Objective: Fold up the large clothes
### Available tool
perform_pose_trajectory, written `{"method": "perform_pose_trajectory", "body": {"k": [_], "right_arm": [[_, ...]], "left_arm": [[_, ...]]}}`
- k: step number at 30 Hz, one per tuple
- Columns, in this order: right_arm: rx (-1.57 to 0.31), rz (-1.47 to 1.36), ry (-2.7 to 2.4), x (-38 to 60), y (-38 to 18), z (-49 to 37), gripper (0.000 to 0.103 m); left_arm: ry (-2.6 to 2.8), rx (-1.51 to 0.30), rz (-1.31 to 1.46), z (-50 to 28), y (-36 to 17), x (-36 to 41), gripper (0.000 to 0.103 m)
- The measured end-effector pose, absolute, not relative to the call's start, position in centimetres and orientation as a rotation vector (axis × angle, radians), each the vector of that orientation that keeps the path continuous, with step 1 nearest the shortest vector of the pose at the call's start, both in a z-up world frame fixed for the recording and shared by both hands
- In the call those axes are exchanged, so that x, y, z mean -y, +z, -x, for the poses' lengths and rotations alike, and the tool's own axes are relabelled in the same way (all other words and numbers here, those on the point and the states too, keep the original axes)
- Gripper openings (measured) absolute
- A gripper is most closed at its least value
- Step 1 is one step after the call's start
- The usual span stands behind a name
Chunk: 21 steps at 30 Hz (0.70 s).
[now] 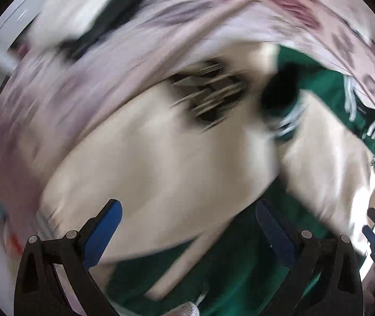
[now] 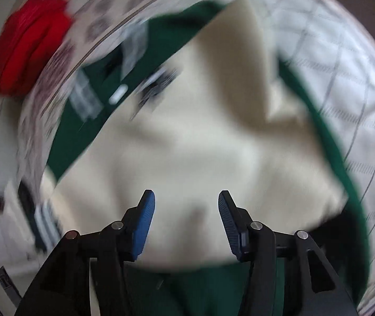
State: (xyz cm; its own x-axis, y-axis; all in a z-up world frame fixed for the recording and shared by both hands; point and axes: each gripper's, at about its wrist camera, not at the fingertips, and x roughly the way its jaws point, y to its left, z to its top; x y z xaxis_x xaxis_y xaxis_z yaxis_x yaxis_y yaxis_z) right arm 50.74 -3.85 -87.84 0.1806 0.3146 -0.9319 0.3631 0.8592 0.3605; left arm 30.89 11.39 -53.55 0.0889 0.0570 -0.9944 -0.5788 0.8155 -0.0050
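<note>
A large cream garment (image 1: 174, 144) with dark green parts (image 1: 319, 84) and a dark print on its chest lies spread under both grippers; both views are blurred. My left gripper (image 1: 188, 205) hangs open and wide over the cream cloth, with nothing between its blue pads. In the right wrist view the same cream cloth (image 2: 187, 137) fills the middle, with green trim (image 2: 166, 34) along its edges. My right gripper (image 2: 186, 193) is open above it and the pads press on nothing. The right gripper's tip (image 1: 374, 226) shows at the left view's right edge.
The garment lies on a pale patterned bedspread (image 1: 82, 92) and a white checked sheet (image 2: 345, 65). A red cloth (image 2: 26, 42) sits at the far edge of the bed. A black and white item (image 1: 124, 2) lies beyond the garment.
</note>
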Motion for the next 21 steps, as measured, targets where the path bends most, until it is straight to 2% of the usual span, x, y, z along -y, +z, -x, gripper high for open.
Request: {"method": "perform_pose_trajectory", "body": {"k": [6, 10, 12, 14, 15, 16, 17, 21], "right_arm": [[-1.464, -0.455, 0.063, -6.7, -87.6, -44.4, 0.053], [-1.508, -0.417, 0.063, -11.1, -89.9, -43.0, 0.053], [-1.521, -0.413, 0.047, -12.4, -91.5, -43.1, 0.053], [-1.539, -0.421, 0.031, -13.1, -92.2, -42.2, 0.053], [-1.545, -0.415, 0.023, -13.5, -92.5, -42.1, 0.053], [-1.545, -0.405, 0.019, -13.8, -92.7, -41.9, 0.053], [-1.544, -0.391, 0.018, -14.3, -92.8, -41.9, 0.053], [-1.541, -0.332, 0.030, -15.6, -92.2, -42.2, 0.053]], "left_arm": [[0.650, -1.511, 0.802, -17.4, -56.2, -19.4, 0.103], [0.615, -1.375, 1.160, -13.8, -59.5, -22.2, 0.102], [0.626, -1.335, 1.258, -13.7, -61.4, -22.9, 0.087], [0.662, -1.297, 1.333, -13.9, -62.8, -23.7, 0.066], [0.704, -1.274, 1.333, -14.1, -62.8, -24.4, 0.058], [0.748, -1.249, 1.307, -14.3, -62.3, -25.1, 0.044], [0.794, -1.219, 1.261, -14.6, -61.5, -26.0, 0.020], [0.852, -1.133, 1.137, -16.5, -59.3, -31.0, 0.016]]}}
